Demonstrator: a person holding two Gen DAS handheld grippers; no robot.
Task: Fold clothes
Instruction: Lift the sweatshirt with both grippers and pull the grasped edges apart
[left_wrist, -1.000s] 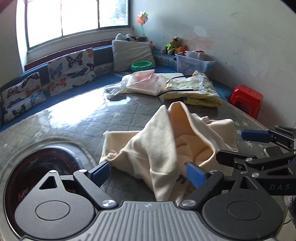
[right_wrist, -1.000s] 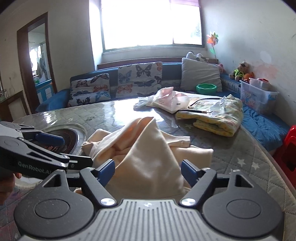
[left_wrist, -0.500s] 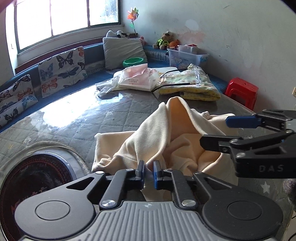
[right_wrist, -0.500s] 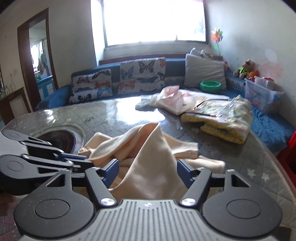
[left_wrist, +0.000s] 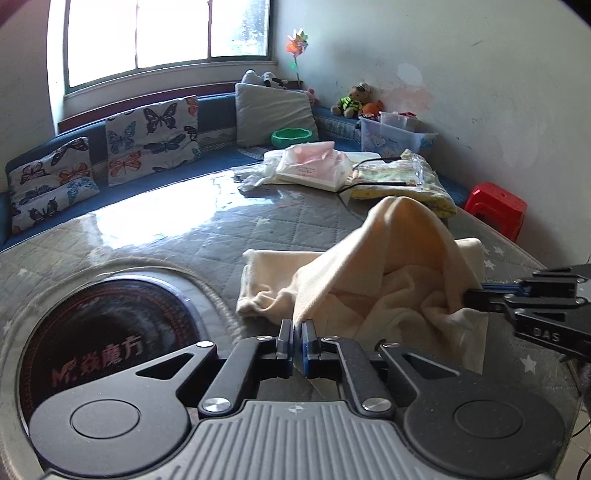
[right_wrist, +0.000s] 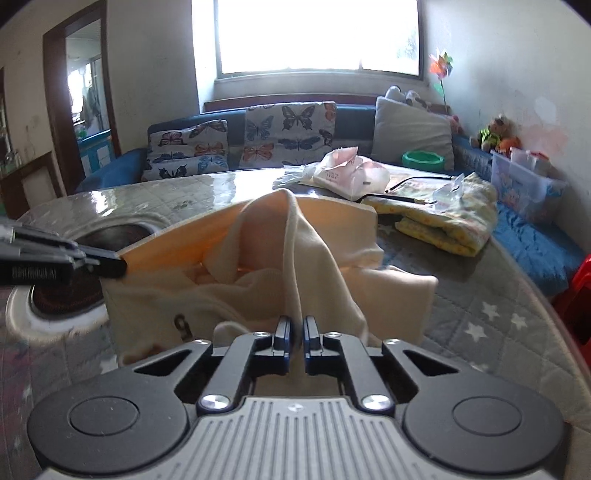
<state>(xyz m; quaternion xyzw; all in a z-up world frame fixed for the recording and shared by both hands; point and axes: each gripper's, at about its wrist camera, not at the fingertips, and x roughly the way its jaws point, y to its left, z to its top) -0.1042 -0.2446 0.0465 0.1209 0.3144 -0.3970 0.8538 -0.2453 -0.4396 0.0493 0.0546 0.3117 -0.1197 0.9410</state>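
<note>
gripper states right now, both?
Left gripper: closed on an edge of the cream garment.
Right gripper: closed on another edge of it.

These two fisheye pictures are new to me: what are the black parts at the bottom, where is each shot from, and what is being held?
Each picture comes from a camera mounted on a hand-held two-finger tool, looking forward along its fingers; a person holds one in each hand. The black linkage at the bottom is that tool itself.

In the left wrist view, the left tool is shut on an edge of the cream garment. The right tool enters from the right side. In the right wrist view, the right tool is shut on another part of the same garment, which hangs stretched between them, partly lifted off the quilted table cover.

Also on the table: a folded yellow cloth, a pink-and-white plastic bag, and a round dark inset.
</note>
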